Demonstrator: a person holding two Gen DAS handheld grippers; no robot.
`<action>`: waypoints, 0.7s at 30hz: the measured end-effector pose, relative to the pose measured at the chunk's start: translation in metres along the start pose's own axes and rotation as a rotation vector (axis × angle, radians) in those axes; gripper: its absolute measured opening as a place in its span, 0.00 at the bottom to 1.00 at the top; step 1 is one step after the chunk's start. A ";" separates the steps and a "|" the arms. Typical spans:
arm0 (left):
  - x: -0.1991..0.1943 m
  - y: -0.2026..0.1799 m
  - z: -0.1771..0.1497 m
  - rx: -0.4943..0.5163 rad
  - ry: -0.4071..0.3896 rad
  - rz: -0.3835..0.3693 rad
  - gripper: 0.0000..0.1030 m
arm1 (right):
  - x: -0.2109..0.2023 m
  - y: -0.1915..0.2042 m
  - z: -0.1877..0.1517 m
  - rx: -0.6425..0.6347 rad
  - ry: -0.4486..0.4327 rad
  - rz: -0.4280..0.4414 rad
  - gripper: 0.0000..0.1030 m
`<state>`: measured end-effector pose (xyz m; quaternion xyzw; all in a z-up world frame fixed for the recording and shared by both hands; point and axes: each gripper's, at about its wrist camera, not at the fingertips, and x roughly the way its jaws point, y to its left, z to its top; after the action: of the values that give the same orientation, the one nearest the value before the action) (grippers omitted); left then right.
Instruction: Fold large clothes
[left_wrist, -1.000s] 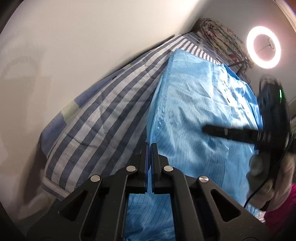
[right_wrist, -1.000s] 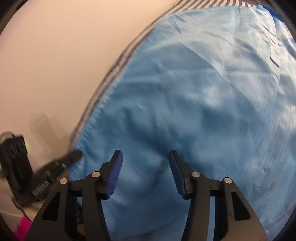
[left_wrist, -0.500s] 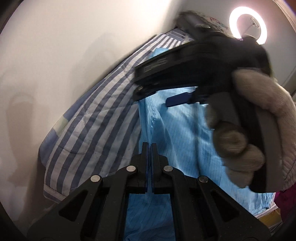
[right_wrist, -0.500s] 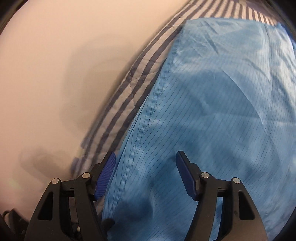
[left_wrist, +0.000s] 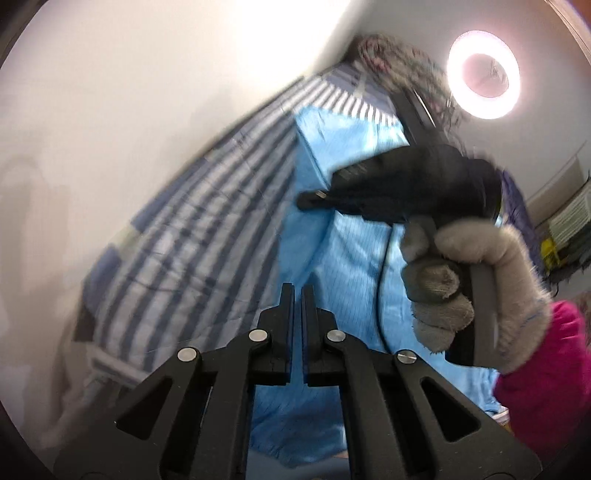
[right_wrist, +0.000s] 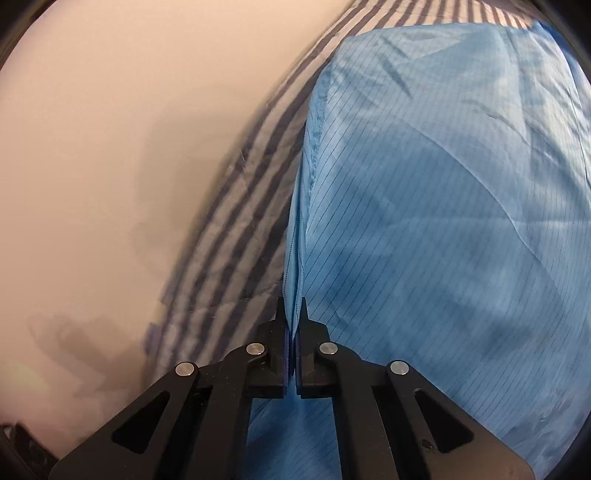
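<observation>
**On the striped bedding: both grippers pinch the hem**

On the striped bedding (right_wrist: 236, 236) lies the blue garment (right_wrist: 443, 221). The right gripper (right_wrist: 293, 317) is clamped on its wall-side edge; the left gripper (left_wrist: 298, 295), jaws together, apparently holds that edge too. Next, probably: carry it across, away from the wall (right_wrist: 110, 147), where room opens.

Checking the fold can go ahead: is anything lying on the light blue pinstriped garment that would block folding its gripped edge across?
Nothing visible does. The right gripper is shut on the light blue pinstriped garment's edge; its top is bare fabric.
</observation>
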<state>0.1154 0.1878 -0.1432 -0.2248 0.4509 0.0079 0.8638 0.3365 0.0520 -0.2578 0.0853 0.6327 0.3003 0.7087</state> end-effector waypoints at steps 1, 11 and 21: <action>-0.008 0.006 0.002 -0.019 -0.011 -0.005 0.00 | -0.006 -0.006 -0.002 0.012 -0.012 0.022 0.01; 0.033 0.046 0.009 -0.252 0.122 -0.175 0.31 | -0.068 -0.055 -0.022 0.056 -0.117 0.138 0.01; 0.078 -0.008 0.000 -0.146 0.311 -0.340 0.31 | -0.128 -0.111 -0.059 0.062 -0.177 0.182 0.01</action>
<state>0.1637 0.1662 -0.2014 -0.3579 0.5325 -0.1396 0.7542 0.3136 -0.1211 -0.2165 0.1904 0.5662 0.3350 0.7287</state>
